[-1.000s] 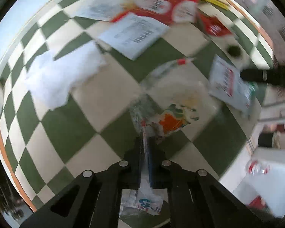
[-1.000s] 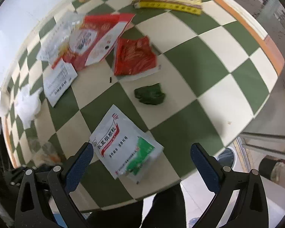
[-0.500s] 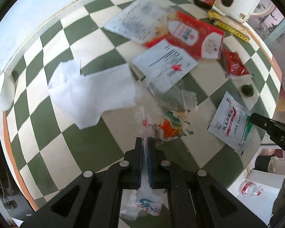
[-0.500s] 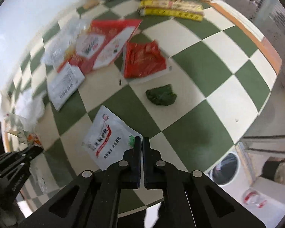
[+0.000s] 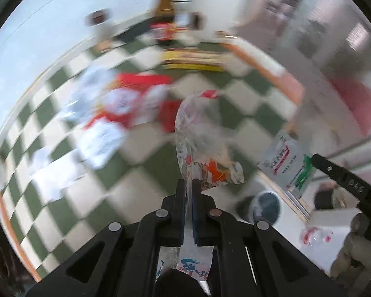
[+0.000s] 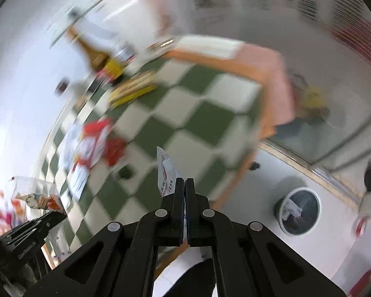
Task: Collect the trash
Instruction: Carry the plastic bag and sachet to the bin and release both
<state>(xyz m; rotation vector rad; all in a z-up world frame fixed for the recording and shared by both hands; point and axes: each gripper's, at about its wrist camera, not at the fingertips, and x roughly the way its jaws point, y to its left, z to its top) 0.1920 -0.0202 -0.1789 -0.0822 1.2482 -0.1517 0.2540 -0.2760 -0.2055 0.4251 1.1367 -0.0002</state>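
Note:
My left gripper is shut on a clear plastic bag with orange print, held up above the checkered table. My right gripper is shut on a white sachet with red and green print, lifted off the table. The sachet also shows in the left wrist view, hanging from the right gripper's fingers. The bag also shows in the right wrist view. A round trash bin stands on the floor beyond the table's edge, also seen in the left wrist view.
Both views are blurred by motion. On the table lie a red and white packet, white papers, a small red wrapper, a green crumpled scrap, a yellow box and a brown bottle.
Both grippers have lifted off the table and swung toward its right edge, carrying the bag and the sachet. The right gripper closed on the sachet a second ago. The trash bin has come into view.

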